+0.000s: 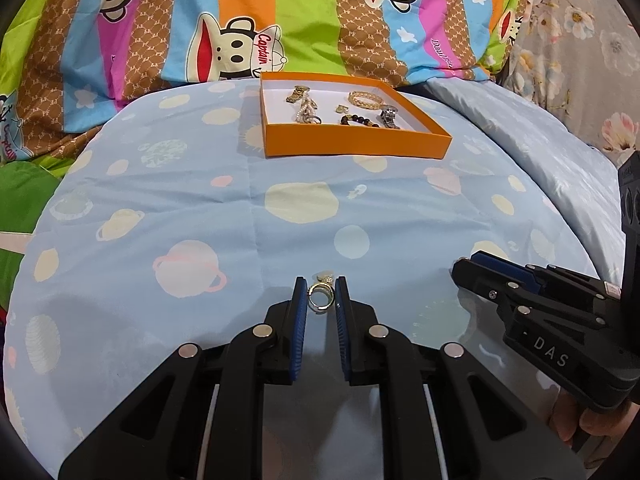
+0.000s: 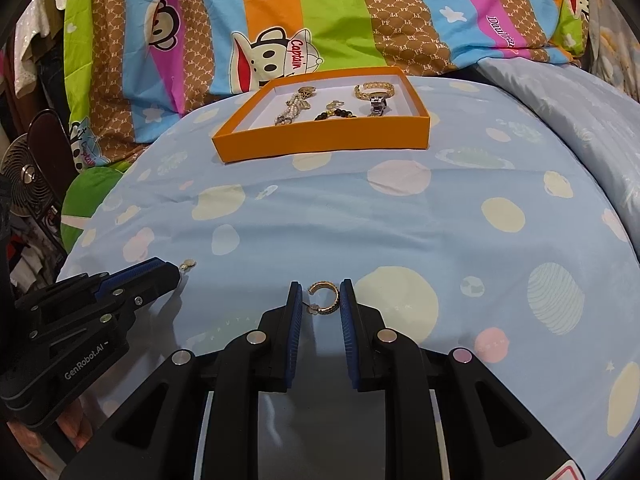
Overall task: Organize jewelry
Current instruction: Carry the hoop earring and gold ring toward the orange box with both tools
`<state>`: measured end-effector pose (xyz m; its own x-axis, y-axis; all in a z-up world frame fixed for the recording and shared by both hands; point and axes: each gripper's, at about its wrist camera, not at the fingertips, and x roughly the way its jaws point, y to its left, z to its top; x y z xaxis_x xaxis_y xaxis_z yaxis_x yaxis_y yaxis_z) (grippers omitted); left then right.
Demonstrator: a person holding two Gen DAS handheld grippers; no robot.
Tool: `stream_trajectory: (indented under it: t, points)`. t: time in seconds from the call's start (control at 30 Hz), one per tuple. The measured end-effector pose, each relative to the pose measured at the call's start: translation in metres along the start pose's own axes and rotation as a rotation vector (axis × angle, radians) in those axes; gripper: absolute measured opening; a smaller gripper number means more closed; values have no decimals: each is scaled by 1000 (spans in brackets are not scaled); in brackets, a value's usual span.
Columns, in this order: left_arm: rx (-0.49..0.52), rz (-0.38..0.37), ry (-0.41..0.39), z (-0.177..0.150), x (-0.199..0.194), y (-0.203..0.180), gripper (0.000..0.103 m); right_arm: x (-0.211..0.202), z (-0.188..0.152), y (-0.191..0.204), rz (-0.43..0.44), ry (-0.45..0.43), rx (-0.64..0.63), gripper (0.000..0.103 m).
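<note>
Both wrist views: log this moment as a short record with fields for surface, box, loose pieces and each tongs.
surface: blue planet-print bedsheet
box: orange tray, far side of the sheet, already holding several bracelets, beads and a watch
loose piece, left: gold ring lying on the sheet
loose piece, right: gold open hoop earring lying on the sheet
left tongs: open, fingers either side of the ring
right tongs: open, fingers either side of the earring
</note>
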<state>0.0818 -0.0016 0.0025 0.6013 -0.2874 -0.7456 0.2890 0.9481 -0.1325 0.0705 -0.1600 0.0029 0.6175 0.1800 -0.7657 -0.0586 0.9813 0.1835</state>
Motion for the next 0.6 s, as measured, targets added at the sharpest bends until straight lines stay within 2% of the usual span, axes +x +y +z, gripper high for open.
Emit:
stream_trajectory:
  t: [0.6]
  points:
    - [5,-6,-10,9,-5,-8,13,-2,1,4,7,-14,-9,18]
